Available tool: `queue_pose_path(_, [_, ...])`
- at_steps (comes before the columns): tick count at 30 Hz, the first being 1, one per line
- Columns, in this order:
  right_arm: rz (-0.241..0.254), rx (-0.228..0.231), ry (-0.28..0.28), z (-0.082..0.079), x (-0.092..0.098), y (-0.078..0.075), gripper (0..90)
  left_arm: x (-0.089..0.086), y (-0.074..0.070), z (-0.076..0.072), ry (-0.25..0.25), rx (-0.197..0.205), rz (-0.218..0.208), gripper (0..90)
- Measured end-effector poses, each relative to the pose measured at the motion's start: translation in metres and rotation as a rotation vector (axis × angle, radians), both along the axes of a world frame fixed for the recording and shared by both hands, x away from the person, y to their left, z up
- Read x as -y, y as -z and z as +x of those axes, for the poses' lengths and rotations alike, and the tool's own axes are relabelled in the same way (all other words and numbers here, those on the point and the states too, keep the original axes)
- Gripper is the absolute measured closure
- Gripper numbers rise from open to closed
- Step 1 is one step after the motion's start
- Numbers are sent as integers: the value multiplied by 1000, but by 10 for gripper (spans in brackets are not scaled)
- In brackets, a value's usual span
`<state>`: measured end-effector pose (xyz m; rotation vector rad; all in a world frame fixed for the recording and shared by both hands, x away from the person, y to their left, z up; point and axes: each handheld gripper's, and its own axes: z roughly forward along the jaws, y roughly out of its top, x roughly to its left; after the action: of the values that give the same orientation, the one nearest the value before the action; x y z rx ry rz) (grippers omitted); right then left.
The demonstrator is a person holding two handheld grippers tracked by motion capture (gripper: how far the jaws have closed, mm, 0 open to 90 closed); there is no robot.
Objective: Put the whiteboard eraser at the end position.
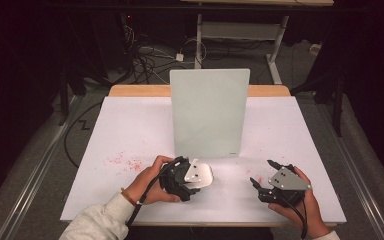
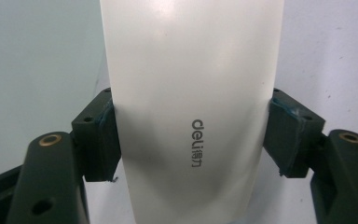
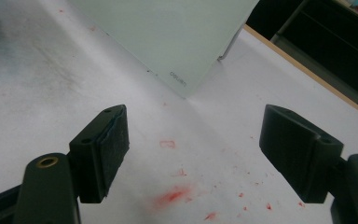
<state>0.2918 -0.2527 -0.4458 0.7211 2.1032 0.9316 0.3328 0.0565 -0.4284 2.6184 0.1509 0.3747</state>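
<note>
Left gripper view: my left gripper (image 2: 191, 140) clamps a white eraser (image 2: 191, 93); my right gripper (image 3: 196, 154), at three o'clock, gapes above red smudges (image 3: 172, 196).

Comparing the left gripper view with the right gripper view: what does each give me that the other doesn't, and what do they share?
Left gripper view alone: its two pads pressed against the sides of a white object printed with a "deli" logo; what the object is cannot be told from here.

Right gripper view alone: the right gripper with its jaws wide apart and nothing between them, red marks on the table, and the lower corner of the upright pale board.

Both: the white tabletop and a pair of black jaws rising from the bottom.
</note>
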Motion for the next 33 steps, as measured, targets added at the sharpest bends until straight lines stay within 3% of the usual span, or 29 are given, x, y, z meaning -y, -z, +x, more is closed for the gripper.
queue_pose_path(10, [-2,-6,9,1,2,1,248,35,11,9,99,-15,103,288])
queue_pose_path(17, [-2,-5,8,1,3,1,249,50,16,14,130,-26,121,288])
queue_pose_path(21, [-1,-6,6,1,3,1,249,55,20,17,115,-22,131,281])
queue_pose_path(27, [-4,-9,3,1,3,2,251,53,18,18,105,-29,77,268])
queue_pose_path(29, [-5,-11,2,1,3,2,251,50,15,17,108,-37,39,246])
queue_pose_path(33, [-5,-10,2,1,2,2,251,44,8,13,102,3,-3,209])
